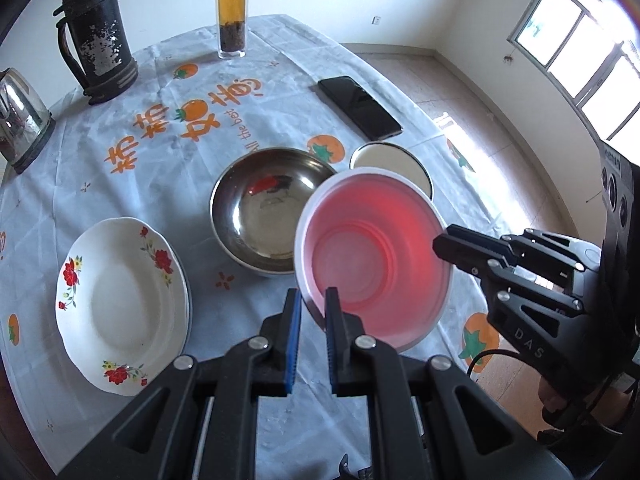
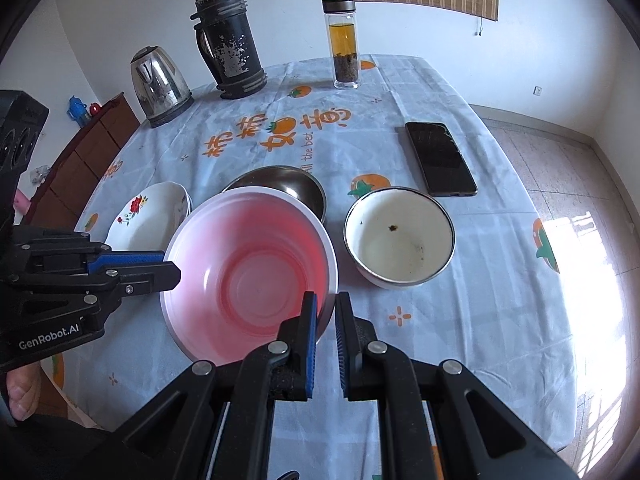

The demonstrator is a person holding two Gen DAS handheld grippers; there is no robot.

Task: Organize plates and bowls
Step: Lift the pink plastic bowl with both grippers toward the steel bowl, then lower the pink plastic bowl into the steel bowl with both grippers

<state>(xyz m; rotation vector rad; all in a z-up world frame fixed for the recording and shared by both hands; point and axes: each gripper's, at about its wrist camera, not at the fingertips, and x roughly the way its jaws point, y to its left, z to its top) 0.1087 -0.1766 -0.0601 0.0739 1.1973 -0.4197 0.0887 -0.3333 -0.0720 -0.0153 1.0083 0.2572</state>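
A pink plastic bowl hangs above the table, held at two opposite sides of its rim. My left gripper is shut on its near-left rim, also seen as left gripper. My right gripper is shut on its other rim, also seen as right gripper. Behind the pink bowl sits a steel bowl. A white enamel bowl stands to its right. A stack of white flowered plates lies at the left.
A black phone, a tea bottle, a worn black thermos and a steel kettle stand on the far part of the printed tablecloth. The table's edge drops to floor at the right.
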